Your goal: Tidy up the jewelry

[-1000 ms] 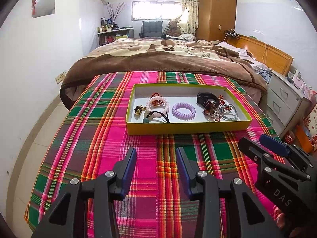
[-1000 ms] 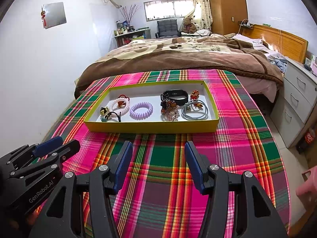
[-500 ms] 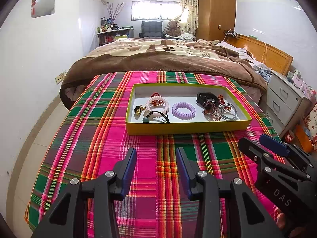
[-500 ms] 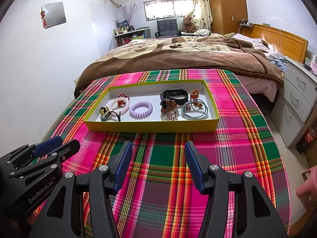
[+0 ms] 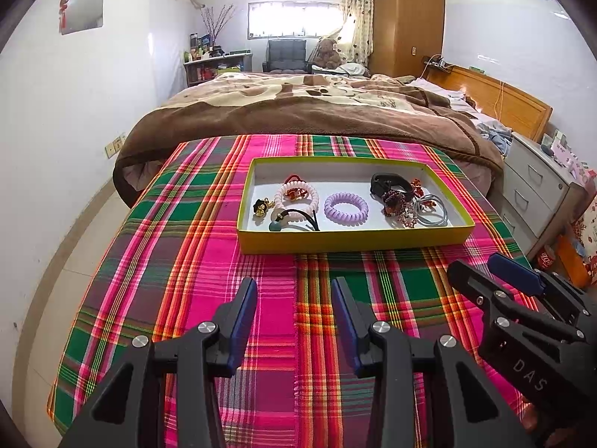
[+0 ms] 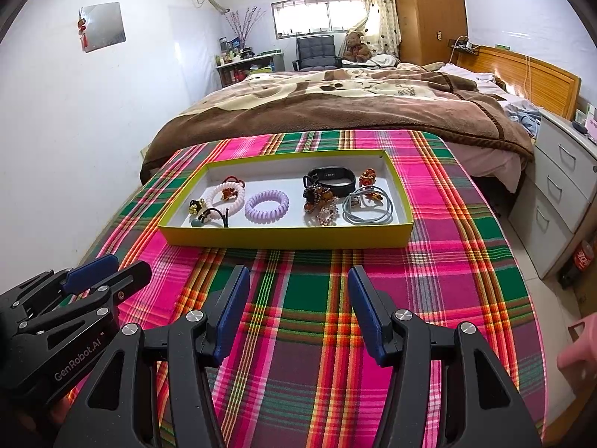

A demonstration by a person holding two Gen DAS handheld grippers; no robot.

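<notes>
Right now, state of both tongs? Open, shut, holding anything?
Left tongs: open, empty, above the plaid cloth, short of the tray.
Right tongs: open, empty, also short of the tray.

My own gripper bodies are running off the bottom edge in both views. The beaded cluster (image 6: pixel 321 204) is tangling into a blur, maybe a bracelet or clips. The tray's near wall (image 5: pixel 354 240) is hiding part of the tray floor.
</notes>
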